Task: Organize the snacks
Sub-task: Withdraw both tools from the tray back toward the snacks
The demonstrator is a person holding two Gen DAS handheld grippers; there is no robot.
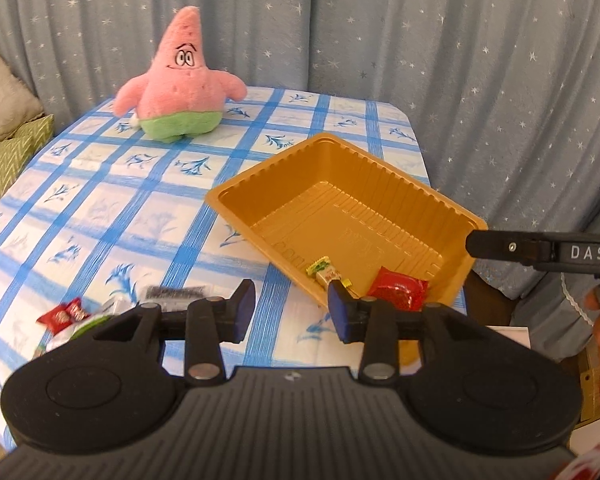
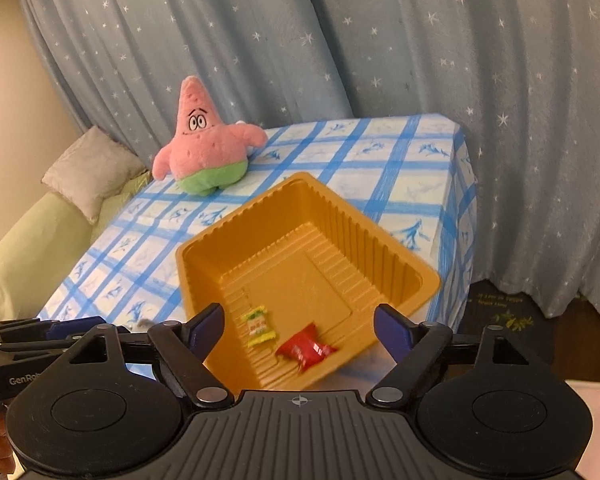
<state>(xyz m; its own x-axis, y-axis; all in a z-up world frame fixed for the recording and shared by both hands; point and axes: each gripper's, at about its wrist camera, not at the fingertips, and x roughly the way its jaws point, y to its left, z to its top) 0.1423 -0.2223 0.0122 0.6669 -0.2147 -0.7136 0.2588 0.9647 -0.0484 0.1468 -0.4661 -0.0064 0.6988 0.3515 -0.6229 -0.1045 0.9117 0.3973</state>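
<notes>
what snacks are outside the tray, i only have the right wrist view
Observer: A red packet lies on the tablecloth, to the left of the left hand-held gripper.
Operator: anything else near it
Observer: Yes, a black-and-silver packet lies just beyond that gripper's left finger.
Operator: is the left one holding anything
Observer: No. Its jaws stand open with nothing between them.
</notes>
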